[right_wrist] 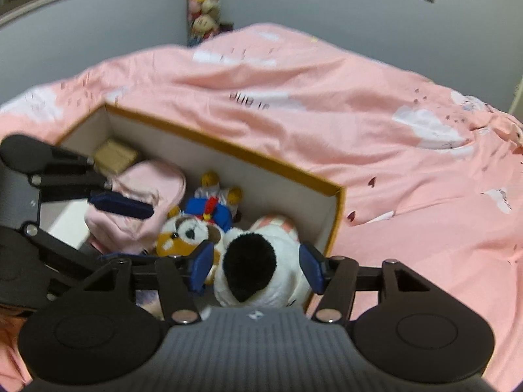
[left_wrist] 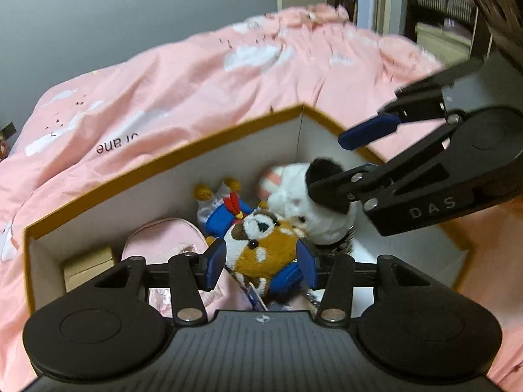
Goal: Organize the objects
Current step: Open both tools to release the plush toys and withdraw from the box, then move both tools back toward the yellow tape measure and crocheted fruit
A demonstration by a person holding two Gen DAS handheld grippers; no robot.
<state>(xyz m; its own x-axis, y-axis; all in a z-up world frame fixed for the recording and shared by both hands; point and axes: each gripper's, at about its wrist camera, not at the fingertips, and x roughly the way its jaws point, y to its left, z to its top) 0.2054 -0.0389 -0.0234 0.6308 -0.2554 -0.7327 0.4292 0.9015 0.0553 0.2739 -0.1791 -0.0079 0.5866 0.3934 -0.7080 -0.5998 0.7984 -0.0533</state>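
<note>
Both grippers hang over the open cardboard box w/ mustard-yellow rim point(left_wrist: 170, 160) sitting on the pink quilted bedspread point(left_wrist: 183, 75).

Left gripper point(left_wrist: 260, 263): jaws partway open, blue pads either side of the orange-and-white red-panda plush point(left_wrist: 261, 245). Pads look just clear of the fur, so I'd call it not gripped, though it's close. The panda lies mid-box, head toward the far wall, between the pale-pink fabric pouch point(left_wrist: 163, 238) and the white plush w/ black ear point(left_wrist: 313, 209). A blue-and-white duck-like plush w/ red bow point(left_wrist: 222, 212) lies just behind it.

Right gripper point(right_wrist: 258, 268): jaws wider, straddling the white plush, which sits in the box's right end by the corner. Gaps show both sides; nothing held.

A small tan carton point(right_wrist: 114, 156) sits in the far left corner.

Judgement: each plush lies directly ahead of and below its own jaws, so left hand's nearer the panda and right hand the white one. Either pick needs only a short drop and a squeeze.
</note>
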